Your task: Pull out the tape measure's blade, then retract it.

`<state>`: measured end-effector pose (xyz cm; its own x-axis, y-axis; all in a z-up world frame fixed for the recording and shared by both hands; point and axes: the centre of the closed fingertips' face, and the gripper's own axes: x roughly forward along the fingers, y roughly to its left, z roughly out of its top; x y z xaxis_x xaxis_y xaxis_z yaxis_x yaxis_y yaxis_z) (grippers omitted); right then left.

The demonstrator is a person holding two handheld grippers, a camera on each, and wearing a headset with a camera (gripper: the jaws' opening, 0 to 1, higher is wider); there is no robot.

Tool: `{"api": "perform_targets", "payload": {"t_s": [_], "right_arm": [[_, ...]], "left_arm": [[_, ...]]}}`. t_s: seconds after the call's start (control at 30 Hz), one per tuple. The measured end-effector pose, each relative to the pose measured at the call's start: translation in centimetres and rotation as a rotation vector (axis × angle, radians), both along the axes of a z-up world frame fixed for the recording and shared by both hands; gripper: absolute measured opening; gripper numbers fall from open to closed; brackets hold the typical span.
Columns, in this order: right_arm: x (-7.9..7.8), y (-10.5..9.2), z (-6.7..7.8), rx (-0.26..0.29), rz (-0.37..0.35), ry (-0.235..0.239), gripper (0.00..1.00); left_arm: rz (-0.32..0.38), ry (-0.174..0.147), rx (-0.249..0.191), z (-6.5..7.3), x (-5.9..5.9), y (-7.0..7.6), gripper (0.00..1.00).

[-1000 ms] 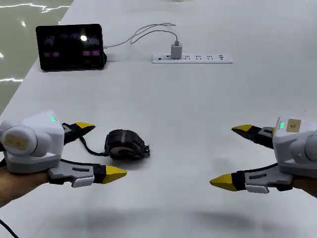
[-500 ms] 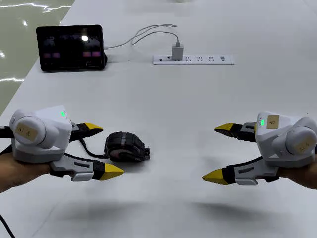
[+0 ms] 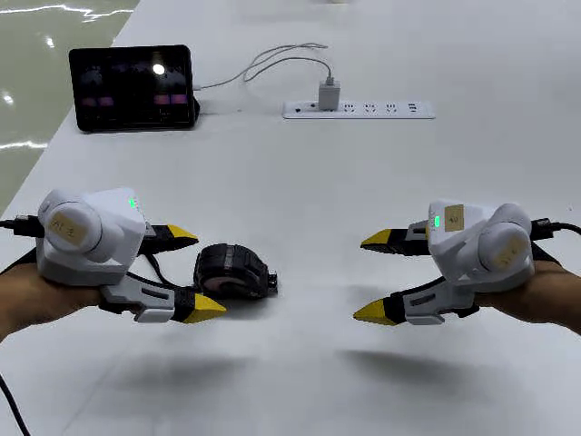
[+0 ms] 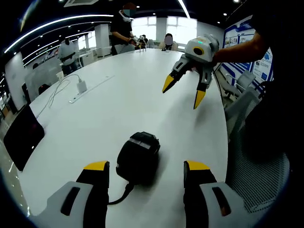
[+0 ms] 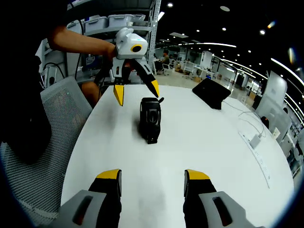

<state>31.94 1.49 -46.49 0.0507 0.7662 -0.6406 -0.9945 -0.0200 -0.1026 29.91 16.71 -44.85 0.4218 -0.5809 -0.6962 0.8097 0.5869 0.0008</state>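
The tape measure (image 3: 231, 270) is rested on the white surface (image 3: 300, 182) with its blade wound inside the case, so neither part of the task is judged to have been begun. The left claw (image 3: 207, 272) is held wide. Its yellow-tipped jaws are set one on either side of the case's rear end and are not closed on it. In the left gripper view the case is framed just ahead of and between the two jaws, which suggests that the body is meant to be clamped and steadied. A black wrist strap (image 3: 156, 269) is trailed from the case back between those jaws, where it could be caught if they are shut carelessly. The right claw (image 3: 359, 280) is likewise held wide and empty, well apart from the tape measure and pointed towards it. The end of the case facing it is taken to be where the blade's hook sits, though the hook is too small to be made out. The placement is read as a division of labour: the case to be anchored by the left, the blade tip to be drawn out by the right. A tablet (image 3: 133, 87) and a power strip (image 3: 359, 109) with a charger (image 3: 328, 94) plugged in are seen far back, well clear of the line along which the blade would be pulled.
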Motion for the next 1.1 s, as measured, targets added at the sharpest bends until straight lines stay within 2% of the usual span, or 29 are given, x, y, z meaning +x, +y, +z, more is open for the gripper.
{"api": "perform_targets", "payload": {"t_s": [0.23, 0.37, 0.73, 1.1], "right_arm": [[0.1, 1.6, -0.5, -0.016, 0.044, 0.0, 0.44], [0.2, 2.4, -0.8, -0.019, 0.061, 0.004, 0.42], [0.3, 4.8, -1.3, -0.031, 0.099, 0.021, 0.35], [0.3, 6.7, -2.3, -0.052, 0.125, 0.045, 0.29]], "left_arm": [[-0.039, 0.017, 0.053, -0.6, 0.4, 0.3, 0.56], [-0.054, 0.021, 0.064, -0.7, 0.7, 0.4, 0.53], [-0.121, 0.04, 0.13, -1.5, 0.9, 0.5, 0.46], [-0.16, 0.057, 0.157, -2.1, 1.1, 0.6, 0.4]]}}
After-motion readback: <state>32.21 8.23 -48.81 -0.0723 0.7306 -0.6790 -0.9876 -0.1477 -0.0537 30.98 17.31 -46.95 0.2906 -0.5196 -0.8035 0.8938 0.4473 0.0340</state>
